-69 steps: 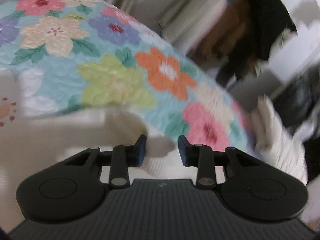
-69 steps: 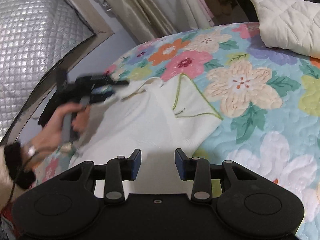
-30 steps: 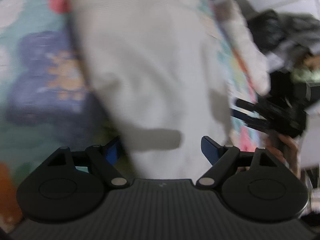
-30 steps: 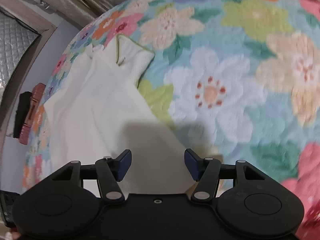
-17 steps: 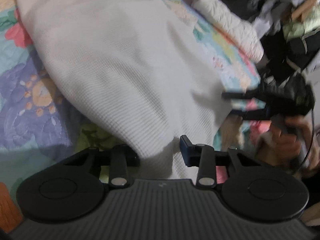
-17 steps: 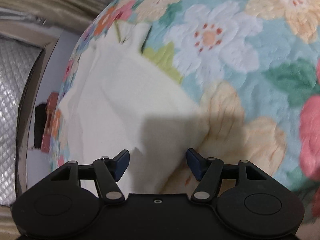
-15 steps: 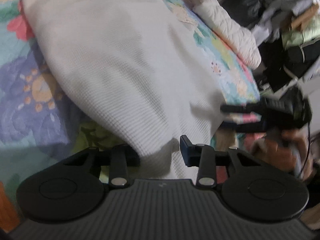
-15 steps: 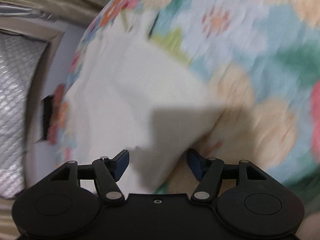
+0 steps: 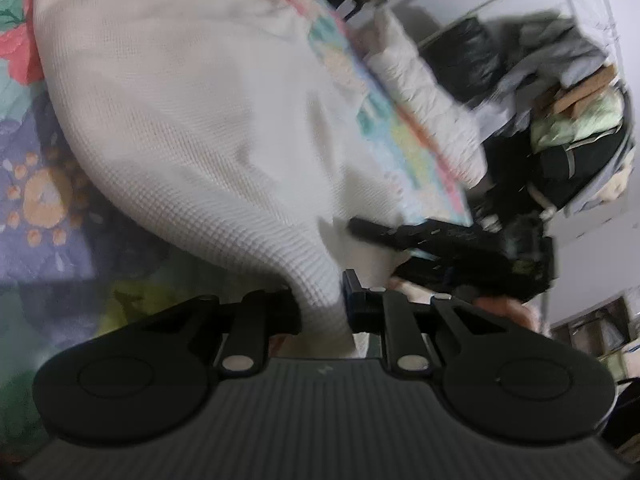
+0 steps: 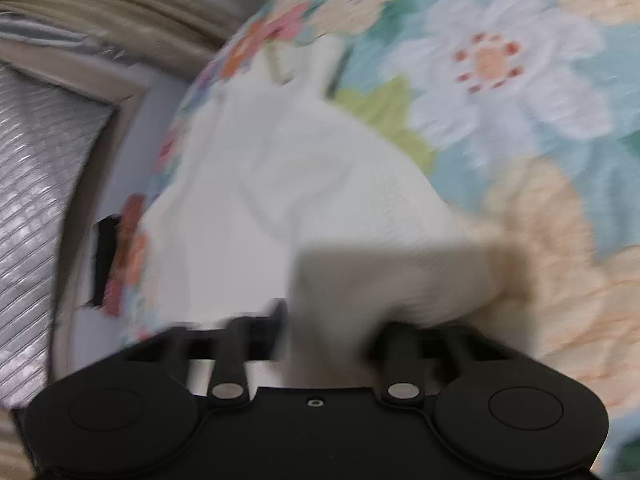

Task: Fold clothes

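Both grippers, left gripper [image 9: 322, 304] and right gripper [image 10: 326, 330], have narrowed, jaws closing on the white garment [image 9: 192, 120] bunched between them; confirm grip before lifting.

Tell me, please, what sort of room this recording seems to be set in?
Most likely a bedroom: a floral quilt covers a bed, a quilted white pillow lies on it, and piled clothes hang beside it.

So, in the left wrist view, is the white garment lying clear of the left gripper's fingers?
No, a bunched fold of the white garment sits pinched between the closing fingers of the left gripper.
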`<state>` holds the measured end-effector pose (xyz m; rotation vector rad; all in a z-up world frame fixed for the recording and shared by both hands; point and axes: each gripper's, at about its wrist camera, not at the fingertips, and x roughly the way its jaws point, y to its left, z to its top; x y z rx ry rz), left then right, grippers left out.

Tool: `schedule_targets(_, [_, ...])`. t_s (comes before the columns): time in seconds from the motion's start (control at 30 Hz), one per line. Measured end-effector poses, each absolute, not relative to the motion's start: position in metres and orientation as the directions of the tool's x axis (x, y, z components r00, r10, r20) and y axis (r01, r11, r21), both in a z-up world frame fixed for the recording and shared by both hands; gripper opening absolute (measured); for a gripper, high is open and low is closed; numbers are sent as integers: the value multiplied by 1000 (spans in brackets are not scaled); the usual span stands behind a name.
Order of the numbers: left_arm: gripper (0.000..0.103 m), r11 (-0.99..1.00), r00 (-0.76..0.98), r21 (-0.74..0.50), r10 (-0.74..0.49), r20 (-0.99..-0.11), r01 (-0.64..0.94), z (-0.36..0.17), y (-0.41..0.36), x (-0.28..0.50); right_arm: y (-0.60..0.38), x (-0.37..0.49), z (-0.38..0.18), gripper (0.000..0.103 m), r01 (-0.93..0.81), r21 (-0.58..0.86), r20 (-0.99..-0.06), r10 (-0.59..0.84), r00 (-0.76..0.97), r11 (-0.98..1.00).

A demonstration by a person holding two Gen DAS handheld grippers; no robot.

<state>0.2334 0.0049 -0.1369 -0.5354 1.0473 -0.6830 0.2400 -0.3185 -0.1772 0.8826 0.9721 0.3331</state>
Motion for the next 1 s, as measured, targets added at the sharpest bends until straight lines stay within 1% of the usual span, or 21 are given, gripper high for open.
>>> schedule_targets(0.07, [31, 725, 316, -635, -688, -653, 265, -140, -1, 233, -321, 239, -177, 24, 130, 772, -578, 600, 553, 623])
schedule_targets(0.1, [42, 747, 307, -608, -665, -681, 270, -142, -3, 233, -322, 239, -177, 24, 133, 768, -582, 594, 556, 627])
schedule_targets(0.13, [50, 756, 301, -595, -654, -694, 273, -144, -4, 232, -324, 238, -177, 26, 144, 764, -588, 587, 556, 629])
schedule_targets(0.17, [55, 759, 296, -592, -651, -699, 273, -146, -5, 231, -327, 233, -178, 28, 161, 760, -596, 577, 558, 630])
schedule_targets(0.2, [58, 755, 287, -593, -656, -699, 280, -147, -5, 231, -332, 226, -179, 32, 181, 757, -604, 566, 561, 628])
schedule_targets(0.23, [65, 747, 275, -598, -664, -695, 292, -149, -5, 231, -337, 219, -180, 44, 203, 753, -613, 554, 564, 626])
schedule_targets(0.3, [68, 730, 254, -594, -678, -690, 338, -148, -10, 231, -345, 204, -184, 55, 250, 775, -600, 553, 577, 580])
schedule_targets(0.33, [65, 724, 249, -586, -682, -688, 364, -147, -12, 231, -348, 201, -187, 62, 265, 795, -583, 565, 584, 546])
schedule_targets(0.4, [38, 714, 248, -565, -686, -685, 415, -145, -17, 231, -343, 208, -194, 69, 272, 804, -578, 589, 564, 528])
schedule_targets(0.43, [21, 713, 247, -556, -684, -687, 427, -145, -19, 232, -341, 213, -198, 70, 275, 807, -577, 602, 552, 522])
schedule_targets(0.47, [17, 715, 243, -558, -682, -690, 422, -146, -19, 234, -337, 219, -197, 72, 252, 810, -568, 605, 557, 529])
schedule_targets(0.5, [16, 715, 239, -569, -684, -689, 406, -147, -18, 237, -333, 225, -194, 72, 222, 813, -557, 608, 566, 539])
schedule_targets(0.53, [16, 723, 229, -576, -677, -699, 381, -149, -17, 242, -329, 232, -192, 61, 192, 814, -546, 610, 574, 548])
schedule_targets(0.57, [16, 734, 218, -580, -668, -712, 355, -152, -18, 246, -325, 238, -190, 46, 162, 815, -534, 613, 582, 557])
schedule_targets(0.6, [16, 743, 208, -583, -660, -722, 330, -154, -19, 249, -326, 238, -187, 19, 138, 834, -500, 625, 599, 535])
schedule_targets(0.63, [14, 743, 211, -587, -661, -720, 322, -154, -20, 250, -329, 238, -185, 19, 114, 855, -459, 638, 618, 505])
schedule_targets(0.67, [13, 743, 226, -577, -659, -717, 338, -150, -21, 248, -330, 234, -181, 19, 94, 859, -443, 639, 629, 503])
schedule_targets(0.77, [12, 753, 290, -496, -637, -714, 431, -130, -28, 234, -328, 222, -166, 18, 32, 849, -417, 631, 655, 528])
schedule_targets(0.83, [12, 720, 280, -535, -678, -680, 443, -119, -22, 232, -322, 216, -154, 17, -9, 833, -406, 623, 669, 553])
schedule_targets(0.9, [12, 665, 240, -606, -735, -634, 436, -109, -10, 240, -323, 211, -145, 16, -54, 842, -360, 634, 684, 537])
schedule_targets(1.0, [11, 618, 239, -656, -780, -578, 433, -86, 6, 254, -327, 206, -131, 16, -137, 838, -300, 655, 694, 529])
